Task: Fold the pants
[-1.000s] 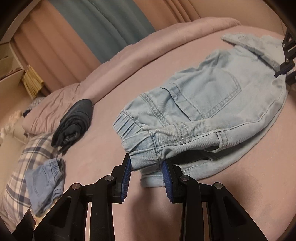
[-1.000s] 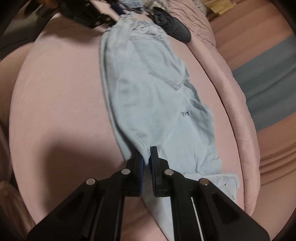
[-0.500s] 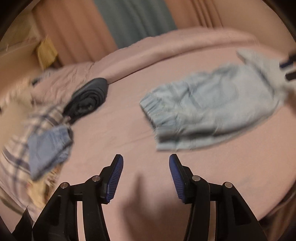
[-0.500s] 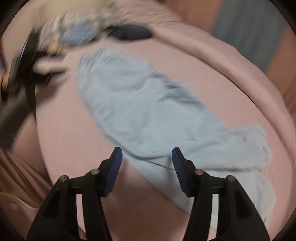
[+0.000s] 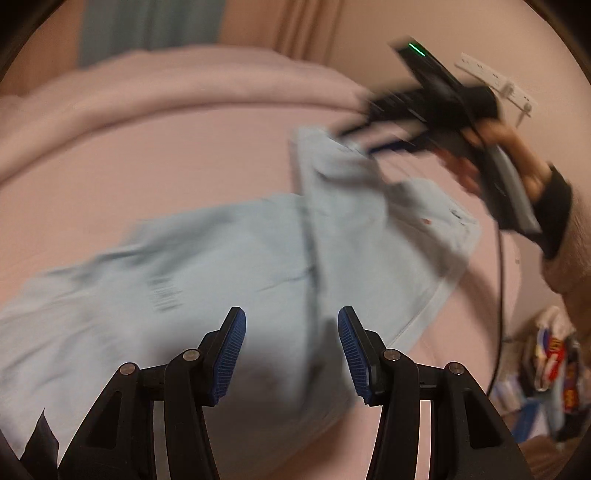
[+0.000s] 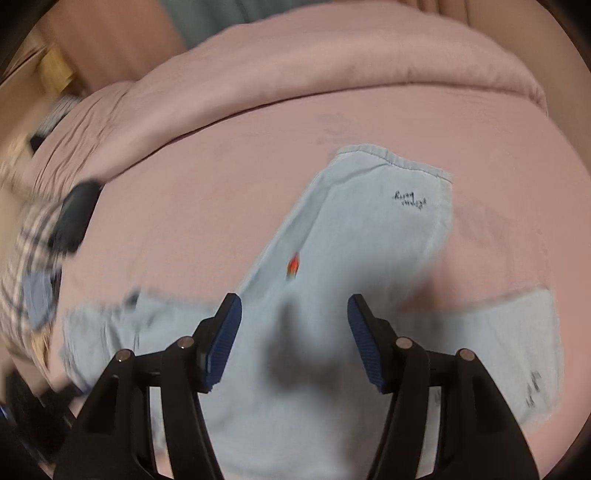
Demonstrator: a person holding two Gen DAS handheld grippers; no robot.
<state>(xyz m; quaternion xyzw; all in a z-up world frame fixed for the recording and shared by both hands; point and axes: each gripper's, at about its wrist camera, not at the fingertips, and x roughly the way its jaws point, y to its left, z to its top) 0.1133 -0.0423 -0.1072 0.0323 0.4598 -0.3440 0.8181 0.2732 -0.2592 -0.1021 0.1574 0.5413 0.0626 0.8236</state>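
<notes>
The light blue pants [image 6: 354, 236] lie spread out on the pink bed [image 6: 229, 177]. The left tool [image 5: 291, 354] is wide open and holds nothing. The right tool [image 6: 295, 339] is wide open too, empty, just above the pants. Both views are blurry.

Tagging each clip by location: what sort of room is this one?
Most likely a bedroom: light denim pants lie on a bed with a pink sheet, a rolled pink quilt behind, and curtains beyond.
</notes>
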